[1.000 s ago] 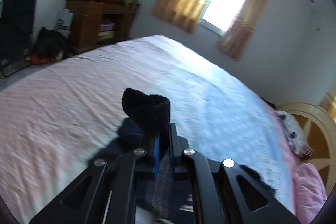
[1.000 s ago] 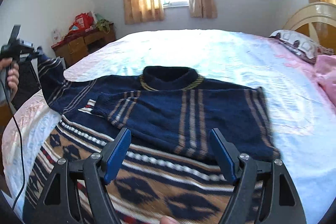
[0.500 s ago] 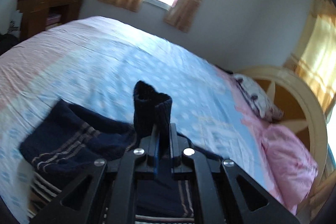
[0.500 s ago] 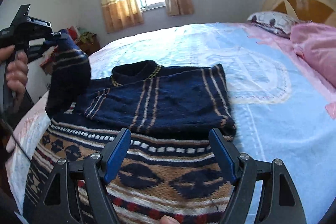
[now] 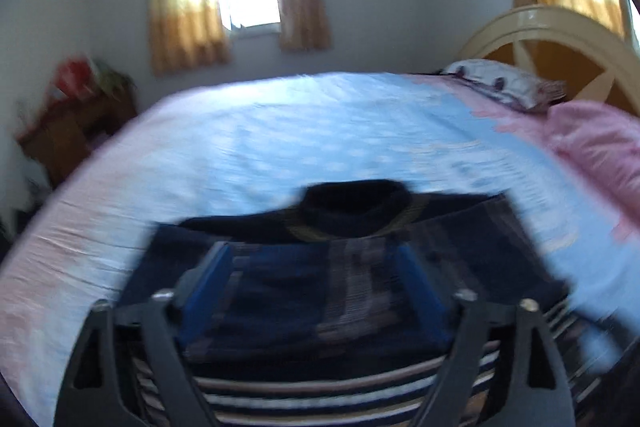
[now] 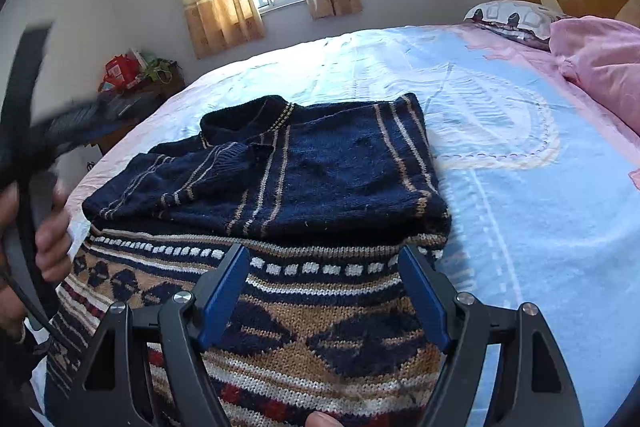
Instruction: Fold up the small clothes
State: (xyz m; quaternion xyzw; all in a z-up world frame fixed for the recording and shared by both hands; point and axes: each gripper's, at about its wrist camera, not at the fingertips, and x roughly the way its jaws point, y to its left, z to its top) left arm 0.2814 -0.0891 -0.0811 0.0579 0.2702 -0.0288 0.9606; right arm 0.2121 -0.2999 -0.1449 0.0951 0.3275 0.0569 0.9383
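A navy knit sweater [image 6: 320, 171] with tan stripes and a patterned brown hem lies on the bed, both sleeves folded across its chest. It shows blurred in the left wrist view [image 5: 360, 227]. My left gripper [image 5: 316, 267] is open and empty just above the sweater's chest; in the right wrist view it is a dark blur at the far left [image 6: 52, 131]. My right gripper [image 6: 324, 259] is open and empty above the patterned hem.
The bed [image 6: 520, 187] has a light blue and pink sheet. A pink quilt [image 6: 600, 63] and a pillow [image 6: 512, 17] lie by the headboard at right. A wooden cabinet [image 6: 132, 95] stands beyond the bed's left edge, under a curtained window.
My left gripper carried the left sleeve over the sweater, laid it on the chest and opened. It has swung to face the headboard side. My right gripper stayed open over the hem.
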